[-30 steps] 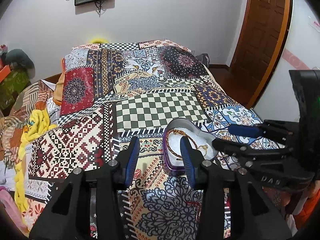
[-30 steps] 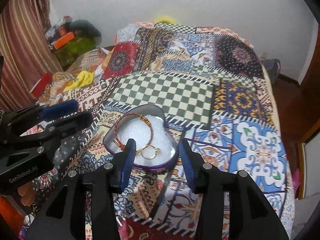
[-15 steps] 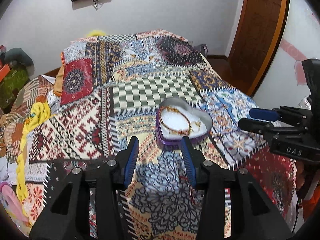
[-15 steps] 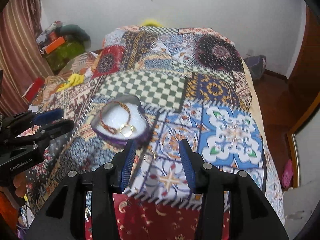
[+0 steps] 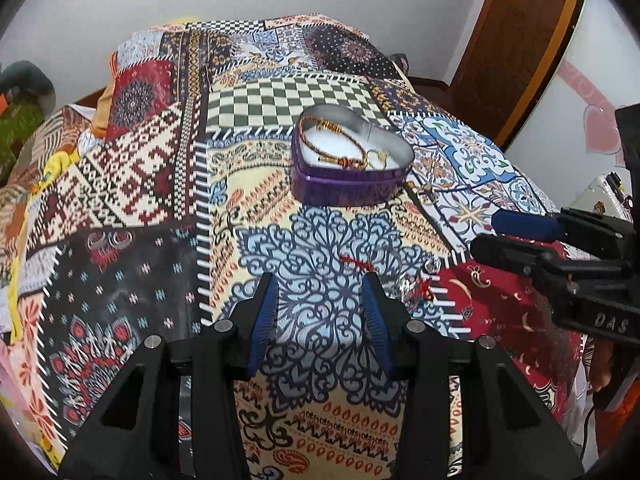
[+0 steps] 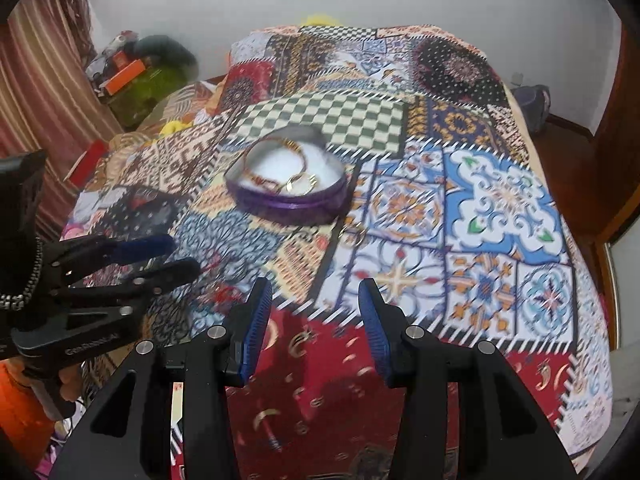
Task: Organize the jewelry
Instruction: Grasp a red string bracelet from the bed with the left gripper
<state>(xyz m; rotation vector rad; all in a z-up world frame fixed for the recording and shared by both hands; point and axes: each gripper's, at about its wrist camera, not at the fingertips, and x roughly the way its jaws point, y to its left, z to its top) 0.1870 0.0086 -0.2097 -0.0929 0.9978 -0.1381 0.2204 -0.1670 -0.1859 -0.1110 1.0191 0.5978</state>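
A purple heart-shaped tin (image 5: 348,182) with a white lining sits on the patchwork bedspread; it also shows in the right wrist view (image 6: 286,200). Inside lie a red-and-gold bangle (image 5: 332,140) and gold rings (image 6: 304,184). A small ring (image 6: 354,234) and a thin chain (image 5: 430,190) lie on the cloth by the tin. A red thread piece (image 5: 358,264) lies near my left gripper (image 5: 320,308), which is open and empty, well short of the tin. My right gripper (image 6: 316,312) is open and empty, over the bed's near edge; it shows at the right of the left view (image 5: 500,236).
The bedspread (image 5: 140,168) covers the whole bed. A wooden door (image 5: 516,40) stands at the right. Clutter and boxes (image 6: 132,76) sit at the back left by a striped curtain (image 6: 44,92). A yellow cloth (image 5: 56,164) lies at the bed's left side.
Both grippers have pulled back from the tin toward the near edge of the bed. Both stay open and empty. The tin with its jewelry has not moved.
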